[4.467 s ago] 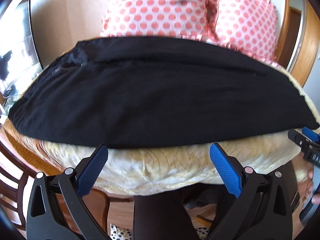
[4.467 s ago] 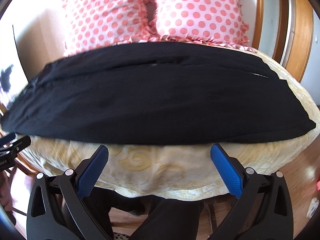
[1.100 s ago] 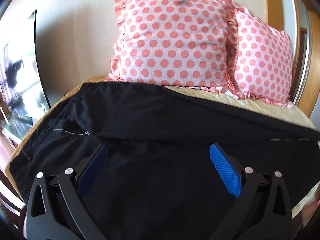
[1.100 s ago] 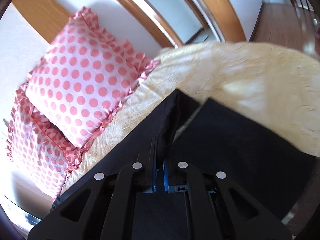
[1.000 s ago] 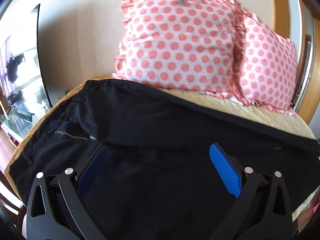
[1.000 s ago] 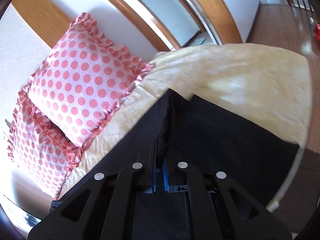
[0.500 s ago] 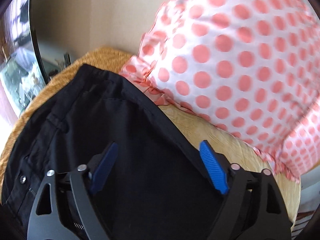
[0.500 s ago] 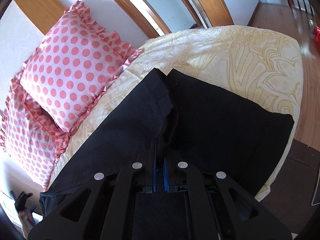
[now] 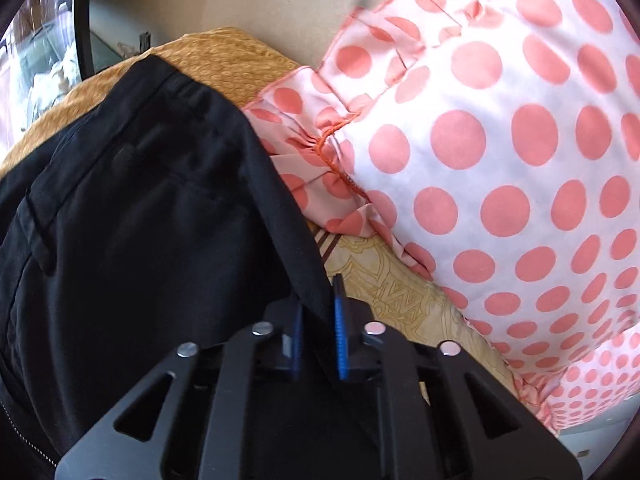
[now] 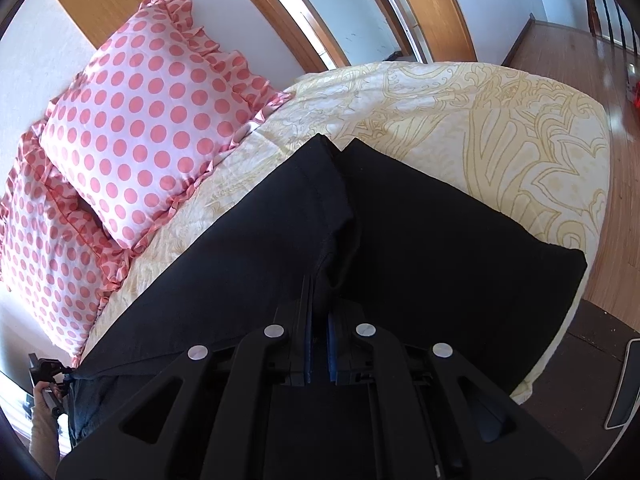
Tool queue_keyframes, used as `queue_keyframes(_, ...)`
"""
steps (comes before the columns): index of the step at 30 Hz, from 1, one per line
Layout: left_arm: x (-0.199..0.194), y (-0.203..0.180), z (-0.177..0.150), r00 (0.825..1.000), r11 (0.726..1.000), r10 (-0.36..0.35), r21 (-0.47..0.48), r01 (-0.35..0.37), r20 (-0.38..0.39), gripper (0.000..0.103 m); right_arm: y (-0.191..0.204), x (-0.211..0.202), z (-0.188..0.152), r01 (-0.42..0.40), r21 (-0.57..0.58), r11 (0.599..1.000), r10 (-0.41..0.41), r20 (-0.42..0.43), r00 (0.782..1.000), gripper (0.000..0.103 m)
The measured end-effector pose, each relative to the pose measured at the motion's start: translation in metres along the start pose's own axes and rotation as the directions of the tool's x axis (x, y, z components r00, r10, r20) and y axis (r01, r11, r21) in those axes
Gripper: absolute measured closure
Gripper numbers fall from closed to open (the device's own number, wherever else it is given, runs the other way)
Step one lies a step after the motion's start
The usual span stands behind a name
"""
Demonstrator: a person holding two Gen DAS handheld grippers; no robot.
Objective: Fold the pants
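Black pants lie across a yellow patterned bedspread. In the left wrist view my left gripper is shut on the far side edge of the pants near the waistband, close to a pillow. In the right wrist view my right gripper is shut on the far leg's hem edge of the pants, lifting it slightly; the near leg lies flat to the right. The left gripper also shows in the right wrist view at the far left, by the waist end.
Two pink polka-dot pillows lean against the wall at the head of the bed; one fills the right of the left wrist view. An orange blanket lies under the waistband. Wooden floor and door frames lie beyond the bed's end.
My left gripper moved forward over the pants to their far edge and closed on it. My right gripper stayed shut on the leg hem and lifted it a little.
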State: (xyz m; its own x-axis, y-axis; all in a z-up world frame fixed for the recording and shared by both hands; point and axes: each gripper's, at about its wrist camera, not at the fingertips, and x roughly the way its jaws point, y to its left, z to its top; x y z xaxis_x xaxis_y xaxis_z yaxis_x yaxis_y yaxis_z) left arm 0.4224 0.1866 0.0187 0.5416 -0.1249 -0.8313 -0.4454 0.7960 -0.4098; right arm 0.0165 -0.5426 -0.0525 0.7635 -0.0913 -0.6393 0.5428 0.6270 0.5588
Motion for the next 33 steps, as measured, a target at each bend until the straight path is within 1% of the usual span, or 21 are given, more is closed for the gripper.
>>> queue_keyframes(3,-0.028,0.01,-0.011,0.999,0.999,-0.017,0.037,0.016,0.034,0.095,-0.002,-0.001,0.002,-0.017,0.012,1.0,0.017,0.005,1.0,0.097)
queue_keyframes(4,-0.043,0.014,-0.016,0.998,0.998,-0.031,0.057,0.028,0.054,0.095,-0.002,-0.002,0.003,-0.022,0.012,1.0,0.022,0.01,1.0,0.097)
queue_keyframes(7,-0.092,0.029,-0.032,0.99,0.991,-0.098,0.1,0.088,0.101,0.094,0.001,-0.011,0.007,-0.045,0.0,0.999,0.045,0.044,0.998,0.097)
queue_keyframes(8,-0.115,0.038,-0.041,0.985,0.987,-0.127,0.109,0.114,0.121,0.094,0.003,-0.015,0.009,-0.052,-0.004,0.999,0.052,0.055,0.997,0.097)
queue_keyframes(10,-0.157,0.052,-0.06,0.973,0.98,-0.171,0.132,0.152,0.154,0.094,0.006,-0.026,0.015,-0.068,-0.004,0.998,0.068,0.085,0.994,0.097)
queue_keyframes(11,-0.183,0.064,-0.075,0.964,0.974,-0.197,0.146,0.172,0.177,0.094,0.006,-0.035,0.018,-0.073,-0.006,0.997,0.073,0.109,0.991,0.097)
queue_keyframes(13,-0.221,0.083,-0.1,0.951,0.966,-0.226,0.171,0.192,0.211,0.093,0.006,-0.05,0.022,-0.072,-0.013,0.997,0.073,0.154,0.985,0.097)
queue_keyframes(15,-0.25,0.104,-0.13,0.939,0.964,-0.236,0.182,0.194,0.25,0.092,0.001,-0.065,0.024,-0.06,-0.015,0.998,0.062,0.193,0.979,0.097)
queue_keyframes(17,-0.266,0.127,-0.162,0.933,0.97,-0.219,0.17,0.175,0.285,0.091,-0.01,-0.073,0.021,-0.039,-0.005,0.999,0.039,0.201,0.979,0.097)
queue_keyframes(18,-0.27,0.144,-0.185,0.933,0.976,-0.192,0.154,0.151,0.303,0.091,-0.014,-0.072,0.019,-0.024,0.0,1.0,0.024,0.191,0.981,0.097)
queue_keyframes(19,-0.268,0.156,-0.2,0.936,0.981,-0.171,0.14,0.133,0.308,0.091,-0.019,-0.07,0.016,-0.011,0.005,1.0,0.01,0.175,0.984,0.097)
queue_keyframes(21,-0.255,0.185,-0.234,0.945,0.99,-0.119,0.109,0.09,0.304,0.091,-0.031,-0.061,0.008,0.009,0.031,0.999,-0.013,0.128,0.992,0.097)
queue_keyframes(23,-0.237,0.205,-0.257,0.957,0.996,-0.066,0.083,0.045,0.284,0.091,-0.038,-0.054,0.002,0.012,0.054,0.998,-0.018,0.106,0.994,0.097)
queue_keyframes(25,-0.227,0.217,-0.269,0.956,0.997,-0.044,0.067,0.026,0.289,0.091,-0.042,-0.051,-0.001,0.022,0.057,0.998,-0.027,0.1,0.995,0.097)
queue_keyframes(27,-0.226,0.227,-0.277,0.95,0.998,-0.058,0.048,0.046,0.308,0.084,-0.042,-0.05,-0.002,0.021,0.054,0.998,-0.026,0.099,0.995,0.097)
queue_keyframes(28,-0.228,0.23,-0.279,0.945,0.998,-0.066,0.036,0.057,0.32,0.079,-0.041,-0.051,-0.002,0.016,0.055,0.998,-0.022,0.101,0.995,0.097)
queue_keyframes(30,-0.233,0.235,-0.278,0.934,0.996,-0.079,-0.002,0.085,0.348,0.05,-0.043,-0.053,-0.002,0.006,0.062,0.998,-0.012,0.105,0.994,0.097)
queue_keyframes(32,-0.239,0.238,-0.275,0.92,0.996,-0.061,-0.039,0.083,0.388,0.045,-0.045,-0.053,-0.001,-0.003,0.07,0.998,-0.004,0.102,0.995,0.097)
queue_keyframes(33,-0.242,0.239,-0.271,0.914,0.996,-0.047,-0.047,0.072,0.403,0.045,-0.045,-0.053,-0.001,-0.004,0.07,0.998,-0.003,0.098,0.995,0.097)
